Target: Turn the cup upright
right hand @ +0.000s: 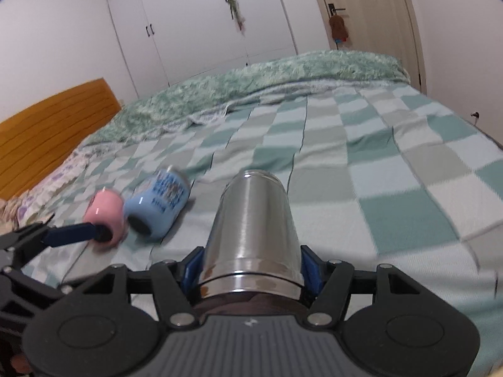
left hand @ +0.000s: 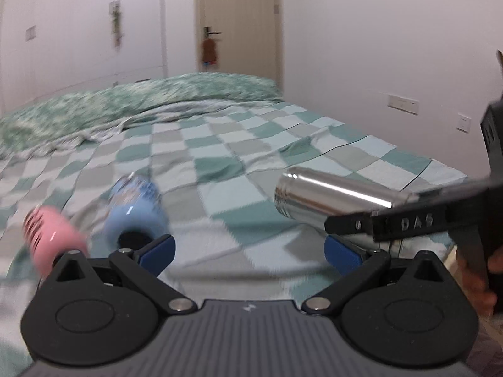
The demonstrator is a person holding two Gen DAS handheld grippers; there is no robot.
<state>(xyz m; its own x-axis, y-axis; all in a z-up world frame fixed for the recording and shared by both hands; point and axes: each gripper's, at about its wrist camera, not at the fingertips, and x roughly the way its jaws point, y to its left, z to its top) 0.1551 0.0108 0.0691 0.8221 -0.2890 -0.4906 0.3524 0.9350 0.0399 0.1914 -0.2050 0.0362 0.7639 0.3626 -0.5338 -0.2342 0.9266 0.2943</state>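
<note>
A steel cup (right hand: 251, 229) is clamped near its mouth between the blue pads of my right gripper (right hand: 251, 267). It lies lengthwise, base pointing away, above the checked bedspread (right hand: 377, 163). In the left wrist view the steel cup (left hand: 330, 198) is at the right, held by the right gripper (left hand: 377, 220). A blue cup (left hand: 135, 213) and a pink cup (left hand: 50, 235) lie on their sides on the bed; they also show in the right wrist view as blue (right hand: 157, 204) and pink (right hand: 105, 216). My left gripper (left hand: 248, 251) is open and empty, just behind the blue cup.
A rumpled green blanket (right hand: 251, 84) lies across the far side of the bed. A wooden headboard (right hand: 47, 132) stands at the left. White wardrobes (right hand: 195, 25) and a door (right hand: 361, 9) stand behind. A wall with sockets (left hand: 402, 103) borders the bed.
</note>
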